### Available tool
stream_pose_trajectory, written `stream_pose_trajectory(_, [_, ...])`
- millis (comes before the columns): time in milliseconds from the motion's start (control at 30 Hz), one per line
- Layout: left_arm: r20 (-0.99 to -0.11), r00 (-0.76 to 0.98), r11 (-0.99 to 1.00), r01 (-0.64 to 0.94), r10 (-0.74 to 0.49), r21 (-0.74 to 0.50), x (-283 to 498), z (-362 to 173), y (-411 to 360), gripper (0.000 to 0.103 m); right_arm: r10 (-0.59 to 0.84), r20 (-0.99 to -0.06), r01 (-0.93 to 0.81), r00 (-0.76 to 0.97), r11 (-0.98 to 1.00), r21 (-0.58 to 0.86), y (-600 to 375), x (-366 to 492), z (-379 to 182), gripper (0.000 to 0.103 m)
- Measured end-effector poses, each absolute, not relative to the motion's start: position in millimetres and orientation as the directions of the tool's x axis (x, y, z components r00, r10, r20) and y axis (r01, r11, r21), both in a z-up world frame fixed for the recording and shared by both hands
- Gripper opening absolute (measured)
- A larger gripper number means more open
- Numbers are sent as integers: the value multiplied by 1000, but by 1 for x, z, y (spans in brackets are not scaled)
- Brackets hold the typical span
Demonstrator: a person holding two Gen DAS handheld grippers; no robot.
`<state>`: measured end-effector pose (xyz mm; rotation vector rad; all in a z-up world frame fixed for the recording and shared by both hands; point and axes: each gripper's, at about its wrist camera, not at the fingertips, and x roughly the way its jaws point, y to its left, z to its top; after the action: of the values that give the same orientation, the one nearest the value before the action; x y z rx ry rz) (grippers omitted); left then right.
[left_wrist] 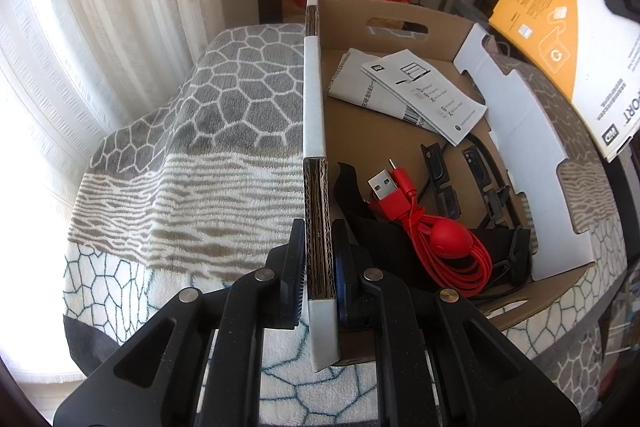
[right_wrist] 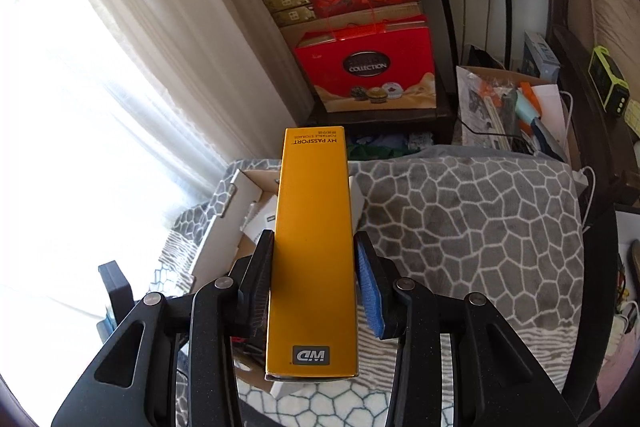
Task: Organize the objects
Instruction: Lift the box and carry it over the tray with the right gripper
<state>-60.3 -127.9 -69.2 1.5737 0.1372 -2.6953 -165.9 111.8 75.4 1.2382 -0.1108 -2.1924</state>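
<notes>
**Yellow box held above the open carton**

Holding the carton steady, the left gripper [left_wrist: 320, 263] has its jaws pinched on the near wall of the cardboard box [left_wrist: 400, 23], clamped right on the corrugated edge where the white facing ends. The right gripper [right_wrist: 314, 279] has its jaws pressed on the two broad faces of a yellow box [right_wrist: 316, 227], a slim retail carton with glossy card sides and sharp corners. Its long axis runs straight out along the jaws, away from the hand, with the printed narrow side facing up.

Seen from the left wrist, that yellow box hangs up and to the right of the cardboard box, well clear of its rim. To go inside, it would have to travel down and leftward, I'd judge, and the right hand alone carries it.

Inside the cardboard box lie a coiled red cable [left_wrist: 440, 239] with a rubbery look, folded paper leaflets [left_wrist: 408, 91], and black plastic clips [left_wrist: 440, 179] on a dark strap. The whole thing sits on a fleecy blanket [left_wrist: 224, 115] patterned in grey and white cells.
</notes>
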Motion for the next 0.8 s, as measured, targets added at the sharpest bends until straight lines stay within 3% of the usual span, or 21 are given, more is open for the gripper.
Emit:
stream_pose_trajectory(200, [-870,-493,-996,60,29,-68,-60,-69,-128,11,-583,-744,483,-327,-779,399,84,-167,57,39])
stream_pose_trajectory(567, [-869,-494,-996,63,30,-70,-60,-68,-127,11,-730,-656,345,-192,-676,651,57,-191,1,39])
stream_pose_trajectory(800, [-869,-494,-995,63,32,-72,-60,-68,-127,11,-749,-633,286,-196,-661,693,52,-200,-24,40])
